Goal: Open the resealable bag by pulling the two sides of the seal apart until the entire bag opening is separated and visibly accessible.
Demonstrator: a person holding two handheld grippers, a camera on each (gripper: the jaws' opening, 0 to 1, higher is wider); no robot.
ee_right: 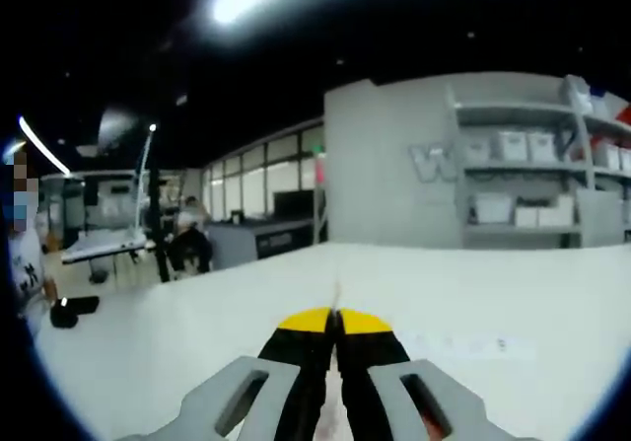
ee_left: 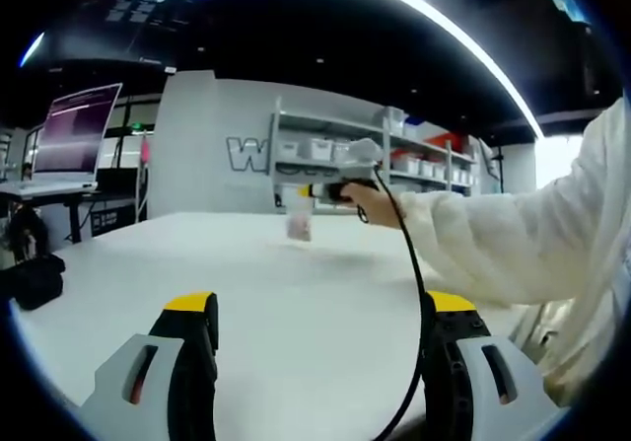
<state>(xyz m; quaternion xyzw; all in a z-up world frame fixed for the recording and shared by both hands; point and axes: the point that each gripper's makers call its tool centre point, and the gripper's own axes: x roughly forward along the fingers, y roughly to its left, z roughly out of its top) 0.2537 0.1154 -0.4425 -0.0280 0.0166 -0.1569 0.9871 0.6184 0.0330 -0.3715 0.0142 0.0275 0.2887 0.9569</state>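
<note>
The small clear resealable bag (ee_left: 299,224), with something pinkish inside, hangs just above the white table (ee_left: 296,303) at its far side. My right gripper (ee_left: 306,192), held by a hand in a white sleeve, pinches the bag's top edge. In the right gripper view that gripper (ee_right: 332,323) has its yellow-tipped jaws pressed together, and a thin sliver of the bag (ee_right: 336,298) sticks up between them. My left gripper (ee_left: 321,308) sits low over the near part of the table with its jaws spread wide and nothing between them, well short of the bag.
A black cable (ee_left: 414,263) runs from the right gripper down past my left gripper's right jaw. A black pouch (ee_left: 35,278) lies beside the table's left edge. A laptop (ee_left: 74,135) stands on a desk at the left. Shelves with bins (ee_left: 394,155) line the back wall.
</note>
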